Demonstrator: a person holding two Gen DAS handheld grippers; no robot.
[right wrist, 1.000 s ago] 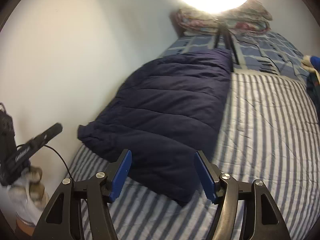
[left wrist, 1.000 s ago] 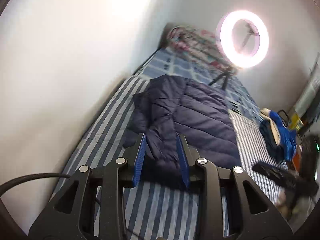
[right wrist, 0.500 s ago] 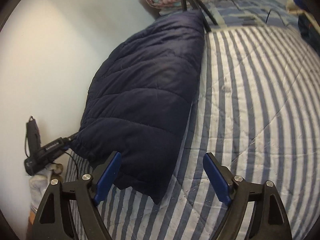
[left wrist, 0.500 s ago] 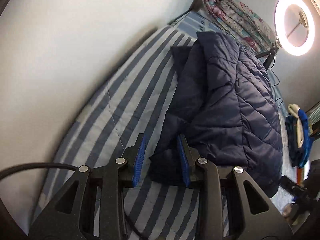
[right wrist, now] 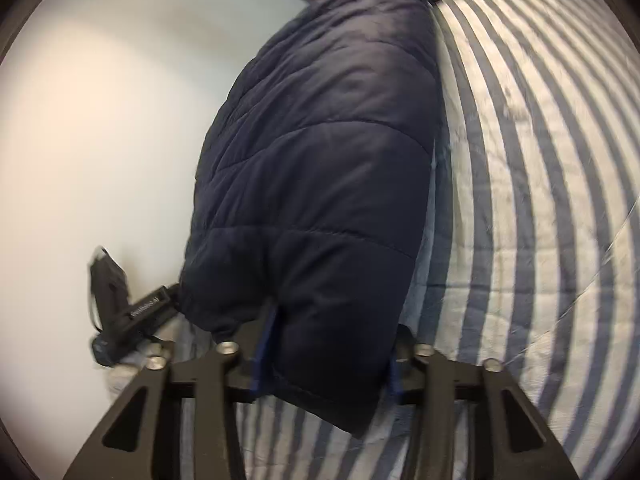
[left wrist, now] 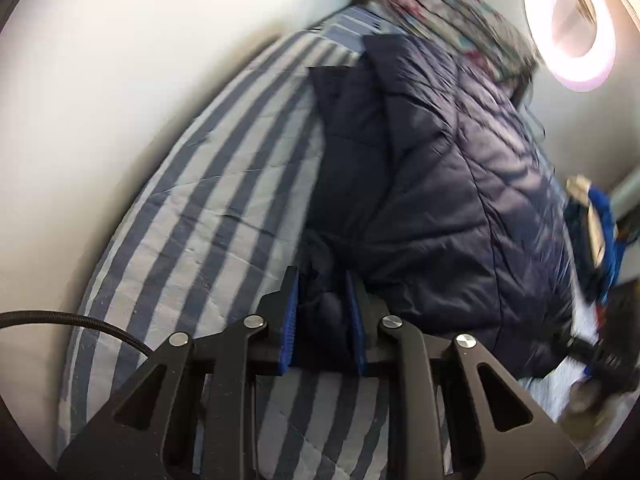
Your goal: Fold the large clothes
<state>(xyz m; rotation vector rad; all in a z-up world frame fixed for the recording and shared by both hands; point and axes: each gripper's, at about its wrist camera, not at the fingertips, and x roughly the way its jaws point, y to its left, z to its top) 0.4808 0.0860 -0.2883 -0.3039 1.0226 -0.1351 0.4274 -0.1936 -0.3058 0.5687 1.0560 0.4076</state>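
Ring light (left wrist: pixel 571 26) glowing past the bed's (left wrist: pixel 208 216) far end, floral pillows (left wrist: pixel 440 12) beneath it. Navy puffer jacket (right wrist: pixel 328 168) lying along the wall-side edge. Both grippers angling down, jaws just closing: left gripper (left wrist: pixel 323 312) pinching a sleeve cuff, right gripper (right wrist: pixel 332 352) clamping the hem corner.

A blue-and-white striped bedspread (left wrist: pixel 208 208) covers the bed, which runs alongside a pale wall (left wrist: pixel 120 60). At the far end lies a floral pillow or folded quilt (left wrist: pixel 448 12), with a glowing ring light (left wrist: pixel 570 26) just beside it. A heap of blue and cream clothes (left wrist: pixel 596 220) sits near the bed's right edge, blurred.
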